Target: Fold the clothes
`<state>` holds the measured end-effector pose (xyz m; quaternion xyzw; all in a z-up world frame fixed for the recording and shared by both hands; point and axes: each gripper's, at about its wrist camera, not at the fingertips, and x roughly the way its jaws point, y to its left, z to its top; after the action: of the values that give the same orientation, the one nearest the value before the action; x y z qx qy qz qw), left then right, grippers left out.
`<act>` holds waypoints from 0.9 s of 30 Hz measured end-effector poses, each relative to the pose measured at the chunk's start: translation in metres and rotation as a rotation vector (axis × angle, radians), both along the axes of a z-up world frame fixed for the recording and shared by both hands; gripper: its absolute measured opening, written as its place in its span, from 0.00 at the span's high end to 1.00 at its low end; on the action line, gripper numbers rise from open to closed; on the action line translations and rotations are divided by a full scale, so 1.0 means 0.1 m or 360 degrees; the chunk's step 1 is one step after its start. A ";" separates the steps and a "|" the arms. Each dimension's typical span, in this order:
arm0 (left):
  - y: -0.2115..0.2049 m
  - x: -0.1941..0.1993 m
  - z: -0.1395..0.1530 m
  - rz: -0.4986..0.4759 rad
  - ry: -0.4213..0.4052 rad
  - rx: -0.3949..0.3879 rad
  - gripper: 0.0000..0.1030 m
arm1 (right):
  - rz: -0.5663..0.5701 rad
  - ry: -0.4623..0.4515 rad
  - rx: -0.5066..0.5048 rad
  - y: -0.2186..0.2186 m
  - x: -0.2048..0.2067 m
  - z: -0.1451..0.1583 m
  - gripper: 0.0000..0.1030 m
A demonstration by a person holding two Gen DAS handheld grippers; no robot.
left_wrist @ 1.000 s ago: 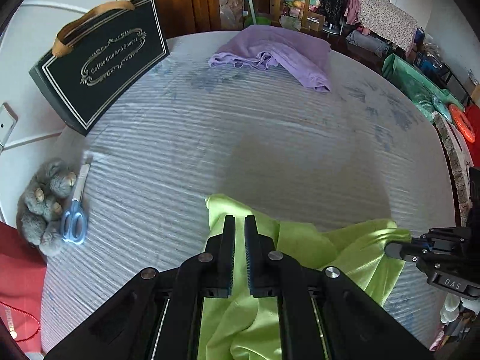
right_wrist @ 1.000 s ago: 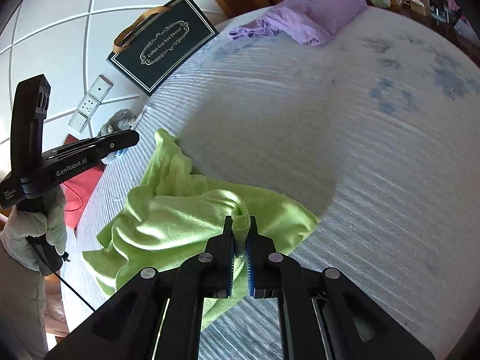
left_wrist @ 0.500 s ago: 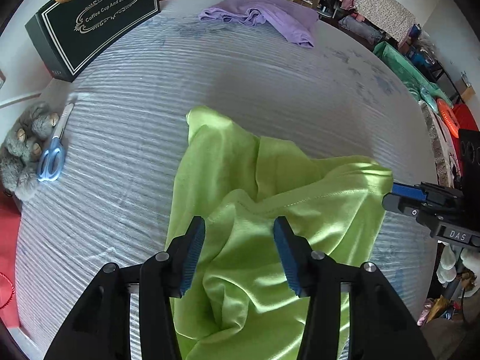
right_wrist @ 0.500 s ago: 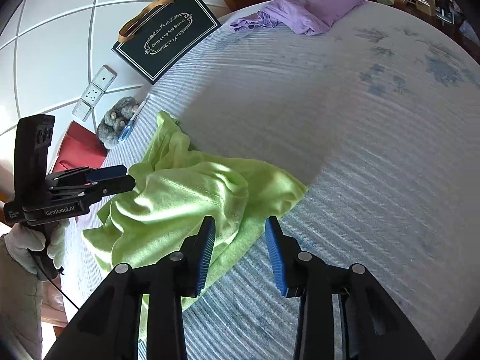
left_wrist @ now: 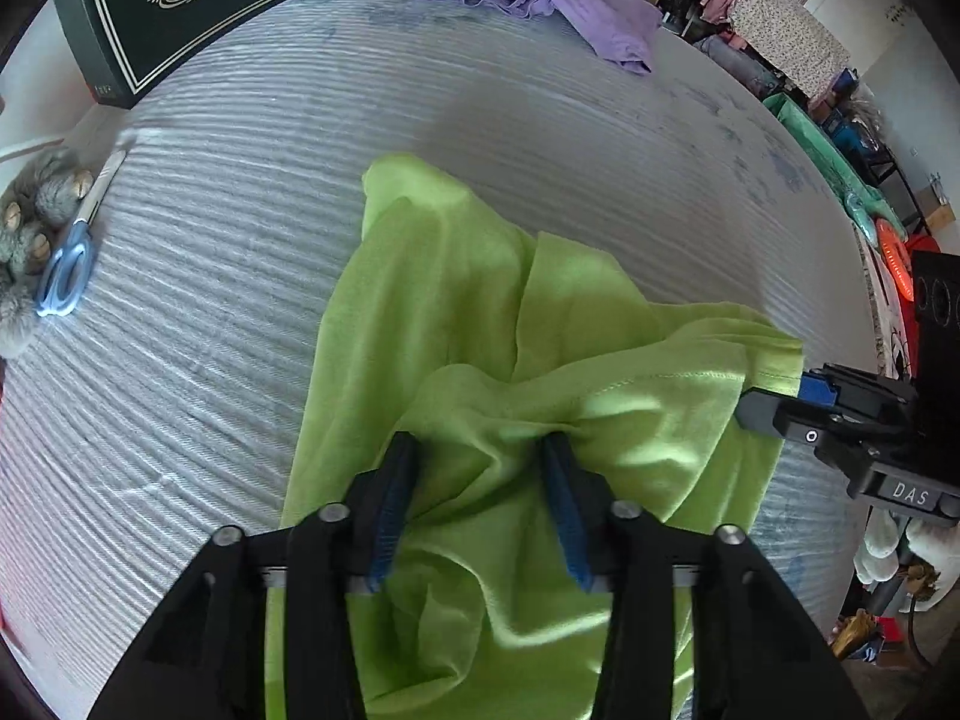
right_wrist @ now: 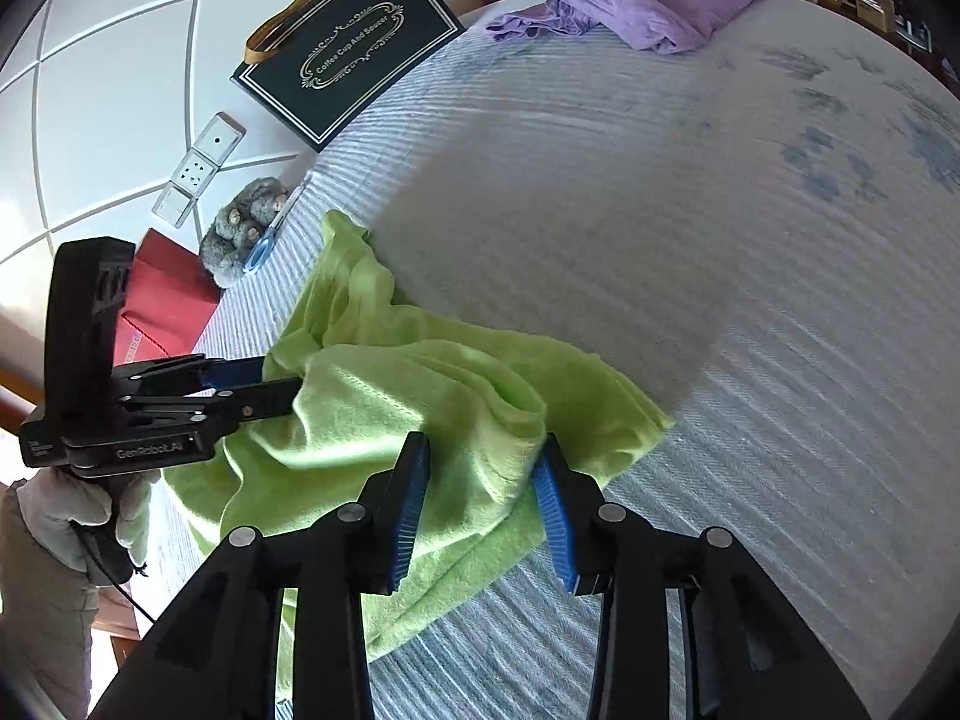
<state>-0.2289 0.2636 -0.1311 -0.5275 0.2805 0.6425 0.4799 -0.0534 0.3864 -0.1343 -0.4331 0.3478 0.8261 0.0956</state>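
Clothes here means one soft lime-green cloth garment (left_wrist: 480, 360), lying in a bumpy heap on the bed with the pale blue-grey ribbed cover (left_wrist: 240, 300). It sits right under and in front of both tools.

The left hand-held gripper (left_wrist: 477, 468) has its two fingers wide apart, with a raised fold of green cloth between them. The right hand-held gripper (right_wrist: 483, 468) is spread apart too, over the edge of the heap nearest to it. Neither one holds anything.

My guess is that the step now is to grab the garment at two spots so it can be pulled flat. To do it well, each tool should go down over an edge or corner, not a thick lump in the middle. Pinch one layer only if you can. Then pull the two spots away from each other so the cloth lies smooth before any fold is made.

Far ahead of the tools lies a crumpled purple cloth garment (left_wrist: 540, 0). Off to the left are blue-handled scissors (left_wrist: 66, 276) beside a grey fluffy toy (left_wrist: 30, 222). Keep the green cloth away from them.
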 end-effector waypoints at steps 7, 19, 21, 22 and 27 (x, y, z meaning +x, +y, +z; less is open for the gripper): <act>-0.11 0.29 0.78 -0.0184 0.0230 0.0257 0.95 | 0.0072 0.0207 -0.0002 -0.21 0.21 0.37 0.94; 0.33 -0.13 0.54 -0.0096 0.0319 0.0104 0.71 | -0.0202 -0.0009 -0.0023 0.18 0.21 0.26 0.86; 0.21 -0.12 0.52 -0.0083 0.0291 0.0106 0.61 | -0.0224 -0.0039 -0.0024 0.19 0.30 0.21 0.84; 0.14 -0.10 0.51 -0.0078 0.0304 0.0089 0.59 | -0.0225 -0.0042 -0.0010 0.18 0.35 0.21 0.83; -0.16 -0.06 0.41 -0.0029 0.0286 0.0043 0.58 | -0.0194 -0.0040 0.0026 0.13 0.46 0.27 0.67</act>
<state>-0.2344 0.2480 -0.0901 -0.4585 0.3184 0.6867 0.4656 -0.0069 0.3996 -0.1074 -0.4206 0.3656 0.8160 0.1535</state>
